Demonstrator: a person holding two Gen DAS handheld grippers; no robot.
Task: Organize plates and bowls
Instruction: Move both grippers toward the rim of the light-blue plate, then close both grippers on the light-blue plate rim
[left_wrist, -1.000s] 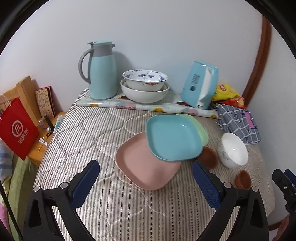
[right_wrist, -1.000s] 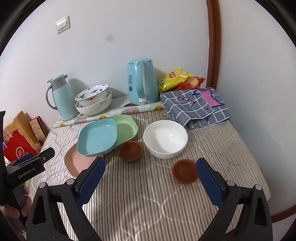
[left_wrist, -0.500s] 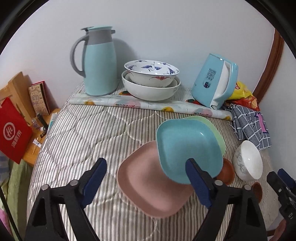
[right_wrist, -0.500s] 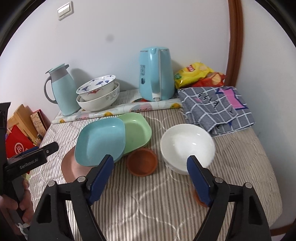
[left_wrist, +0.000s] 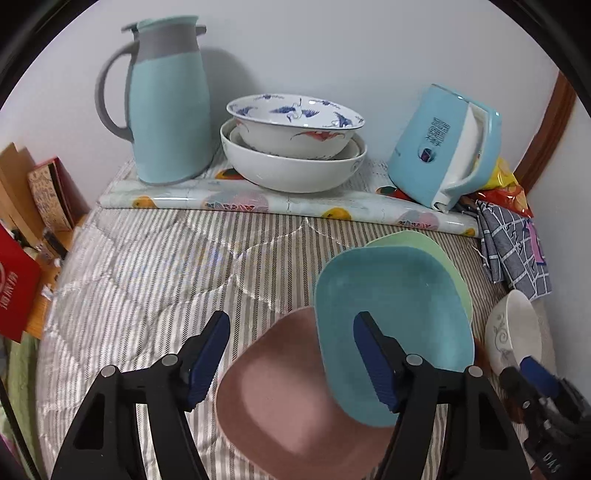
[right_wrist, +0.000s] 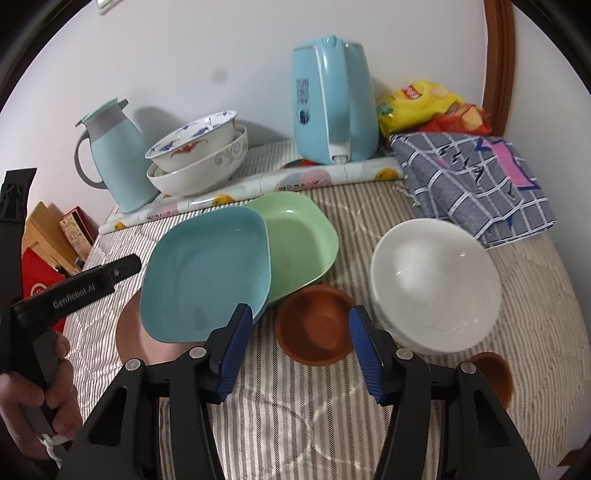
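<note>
Three square plates overlap on the striped table: a pink plate (left_wrist: 288, 391) lowest, a blue plate (left_wrist: 391, 314) on it, a green plate (left_wrist: 424, 240) behind. My left gripper (left_wrist: 291, 343) is open and empty above the pink plate's far edge, its right finger over the blue plate. In the right wrist view my right gripper (right_wrist: 301, 325) is open and empty, straddling a small brown bowl (right_wrist: 314, 325). A white bowl (right_wrist: 436, 284) stands to its right, a second brown bowl (right_wrist: 493, 373) behind the right finger. The blue plate (right_wrist: 207, 273) and green plate (right_wrist: 299, 236) lie left.
Two nested white bowls (left_wrist: 295, 147) stand at the back beside a teal jug (left_wrist: 166, 110) and a blue kettle (left_wrist: 443, 147) on a rolled patterned mat (left_wrist: 258, 203). A checked cloth (right_wrist: 472, 184) and snack bags (right_wrist: 424, 107) lie back right. A red bag (left_wrist: 14, 280) hangs left.
Both grippers have moved forward and lower toward the dishes. The left now hovers over the pink and blue plates; the right now straddles the small brown bowl.
</note>
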